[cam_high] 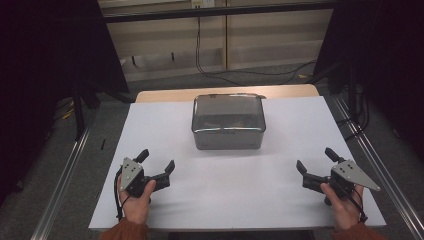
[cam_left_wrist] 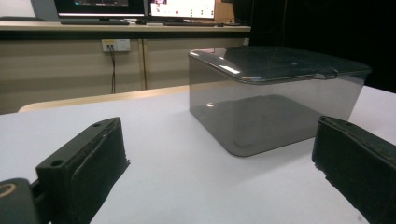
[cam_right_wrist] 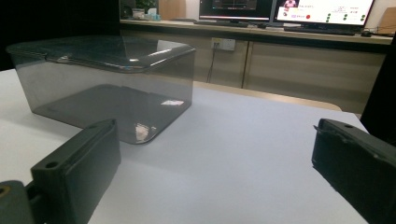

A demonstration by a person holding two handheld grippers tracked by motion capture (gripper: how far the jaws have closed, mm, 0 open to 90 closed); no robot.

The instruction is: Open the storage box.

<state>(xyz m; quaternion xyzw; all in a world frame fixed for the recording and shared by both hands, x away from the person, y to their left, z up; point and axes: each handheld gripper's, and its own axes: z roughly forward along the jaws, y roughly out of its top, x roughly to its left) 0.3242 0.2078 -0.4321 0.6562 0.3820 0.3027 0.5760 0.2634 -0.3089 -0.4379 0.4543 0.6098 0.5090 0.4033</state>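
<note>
A smoky see-through plastic box (cam_high: 228, 121) with its lid on stands at the middle back of the white table (cam_high: 240, 190). The box (cam_left_wrist: 271, 98) looks empty from the left gripper view, and the box (cam_right_wrist: 107, 84) also looks empty from the right gripper view. My left gripper (cam_high: 158, 161) rests near the front left of the table, open, with nothing between its jaws. At the front right my right gripper (cam_high: 316, 160) is open as well and holds nothing. Both sit well short of the box, each held by a hand.
A wooden strip (cam_high: 165, 95) edges the table's far side. Beyond it are a cabinet wall (cam_high: 225, 35) and cables (cam_high: 240, 72) on the floor. Metal rails (cam_high: 65, 175) run along both sides of the table. Monitors (cam_right_wrist: 322, 11) stand on a counter behind.
</note>
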